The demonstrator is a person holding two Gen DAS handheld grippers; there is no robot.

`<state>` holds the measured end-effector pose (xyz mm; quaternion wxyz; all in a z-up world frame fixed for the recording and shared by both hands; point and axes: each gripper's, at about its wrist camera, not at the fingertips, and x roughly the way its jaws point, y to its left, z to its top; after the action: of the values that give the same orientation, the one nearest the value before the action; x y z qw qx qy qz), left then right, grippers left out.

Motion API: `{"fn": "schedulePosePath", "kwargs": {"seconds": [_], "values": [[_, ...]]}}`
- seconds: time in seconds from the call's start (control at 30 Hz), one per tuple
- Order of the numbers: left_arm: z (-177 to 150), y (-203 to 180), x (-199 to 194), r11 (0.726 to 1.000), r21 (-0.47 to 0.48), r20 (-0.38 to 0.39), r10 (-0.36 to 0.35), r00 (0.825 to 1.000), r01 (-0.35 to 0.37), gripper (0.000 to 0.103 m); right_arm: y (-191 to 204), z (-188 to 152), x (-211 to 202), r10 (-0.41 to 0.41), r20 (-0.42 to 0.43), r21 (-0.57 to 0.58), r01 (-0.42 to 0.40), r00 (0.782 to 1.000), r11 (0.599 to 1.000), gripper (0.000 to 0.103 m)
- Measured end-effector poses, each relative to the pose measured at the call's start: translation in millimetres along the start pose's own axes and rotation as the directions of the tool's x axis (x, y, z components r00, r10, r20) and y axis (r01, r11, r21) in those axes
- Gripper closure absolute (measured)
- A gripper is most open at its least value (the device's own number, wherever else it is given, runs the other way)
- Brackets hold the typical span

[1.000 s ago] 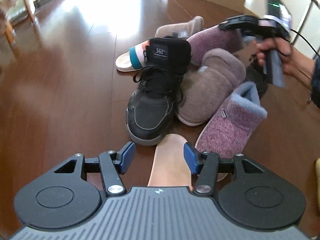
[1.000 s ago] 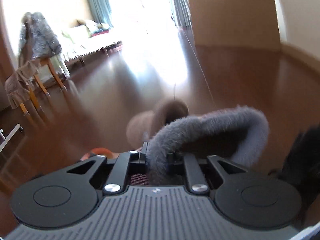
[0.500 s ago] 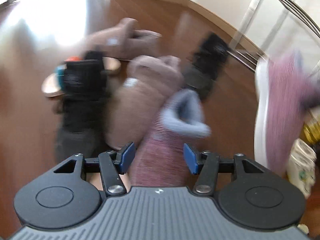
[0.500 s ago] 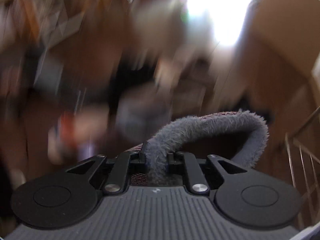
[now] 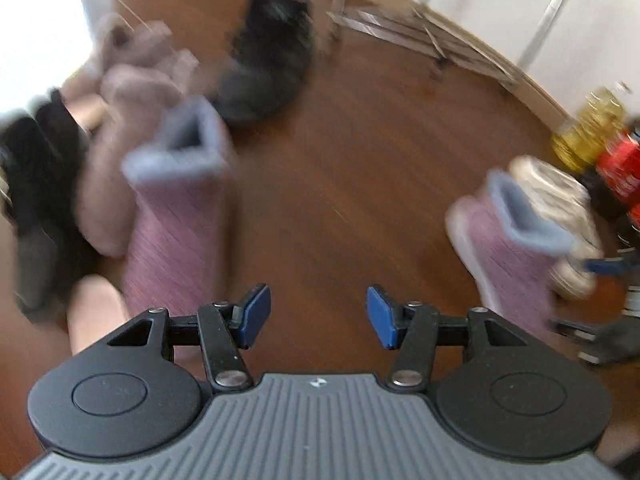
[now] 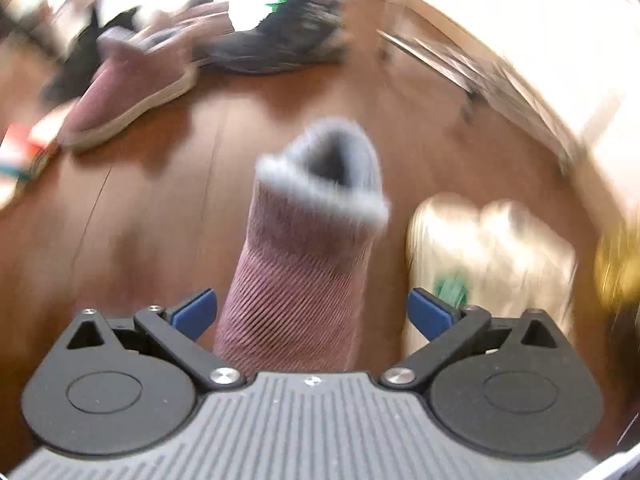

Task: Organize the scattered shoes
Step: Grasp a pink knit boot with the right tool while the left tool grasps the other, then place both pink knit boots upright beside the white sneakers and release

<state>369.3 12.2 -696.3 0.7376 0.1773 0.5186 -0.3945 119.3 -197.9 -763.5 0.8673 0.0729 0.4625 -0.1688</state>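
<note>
A purple knit slipper with a grey fleece cuff [image 6: 308, 248] lies on the wood floor between the wide-open fingers of my right gripper [image 6: 312, 314]; it also shows at the right of the left wrist view [image 5: 508, 240]. Its mate [image 5: 176, 216] lies in the pile at the left, also seen in the right wrist view [image 6: 128, 92]. My left gripper [image 5: 318, 316] is open and empty over bare floor. The pile holds a taupe slipper [image 5: 116, 140], a black sneaker [image 5: 36, 184] and a second black shoe [image 5: 268, 68]. Both views are blurred.
A metal rack [image 5: 440, 20] stands by the white wall at the back. Bottles [image 5: 592, 132] and a white pack [image 6: 488, 256] stand at the right, next to the slipper. Brown wood floor [image 5: 352, 160] lies between pile and slipper.
My right gripper carried the purple slipper away from the pile to the right, opened and let it go on the floor. My left gripper swung to the right, still open.
</note>
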Motion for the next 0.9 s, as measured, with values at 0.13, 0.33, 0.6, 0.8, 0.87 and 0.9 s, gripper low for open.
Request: {"fn": "schedulePosePath", "kwargs": {"seconds": [0.13,0.33,0.6,0.8,0.87,0.9], "values": [[9.0,-20.9,-4.9,0.996,0.035,0.020,0.086,0.996,-0.086,0.045,11.0,-5.6,46.0,-0.100,0.009,-0.002,0.100,0.995,0.995,0.011],[11.8,-53.9,-9.5,0.993,0.090,0.040,0.070,0.997,-0.073,0.044,-19.3,-17.0,50.0,-0.019,-0.009,-0.169,0.017,1.000,0.985,0.026],[10.6,-67.3,-0.1,0.989,0.139,0.017,0.048,0.999,-0.050,0.043,-37.7,-25.9,40.7,0.003,0.001,-0.249,-0.003,1.000,0.969,0.027],[1.2,-55.7,4.1,0.991,0.122,-0.003,0.062,0.998,-0.062,0.040,-27.3,-28.2,40.2,-0.067,-0.003,-0.230,0.065,0.998,0.971,0.012],[-3.2,-44.8,5.2,0.993,0.094,-0.019,0.071,0.997,-0.069,0.040,-25.0,-25.0,31.2,-0.074,-0.013,-0.214,0.069,0.997,0.974,0.011],[-5.9,-36.0,4.2,0.994,0.072,-0.022,0.080,0.997,-0.078,0.040,-24.6,-23.8,20.6,-0.069,0.004,-0.208,0.068,0.998,0.976,0.011]]}}
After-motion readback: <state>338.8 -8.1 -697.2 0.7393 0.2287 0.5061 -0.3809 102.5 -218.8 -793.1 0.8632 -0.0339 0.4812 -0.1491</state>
